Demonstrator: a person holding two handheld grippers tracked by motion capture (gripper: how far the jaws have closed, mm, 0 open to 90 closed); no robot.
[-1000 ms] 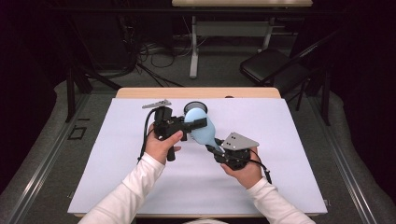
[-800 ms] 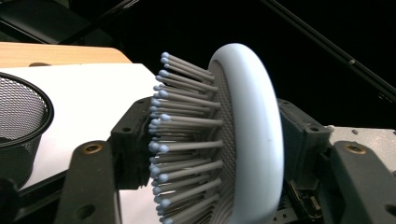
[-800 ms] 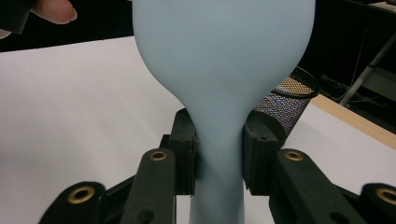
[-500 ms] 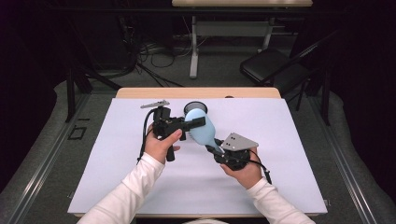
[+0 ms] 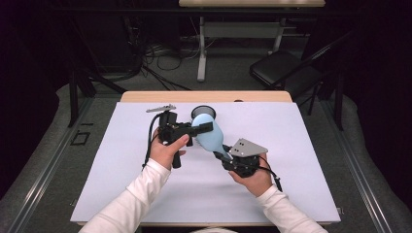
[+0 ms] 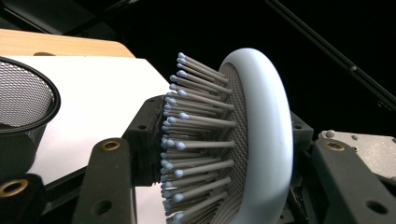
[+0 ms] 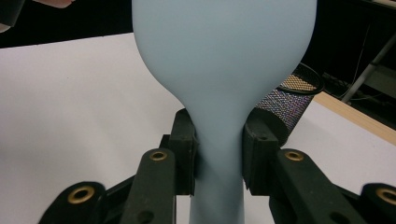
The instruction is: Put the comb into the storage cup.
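Pale-blue hairbrush [image 5: 210, 136] spans both tools: left tool [image 5: 201, 128] at head, right tool [image 5: 222, 154] at handle.

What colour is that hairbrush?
Pale blue hairbrush, with grey bristles; the right gripper view shows it best.

Pale blue hairbrush [image 5: 209, 136]; black mesh cup [image 5: 202, 112]; white table cover [image 5: 301, 160].

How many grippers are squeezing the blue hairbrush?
2. The left gripper clamps the hairbrush at its bristled head; the right gripper clamps its handle, beside the mesh cup.
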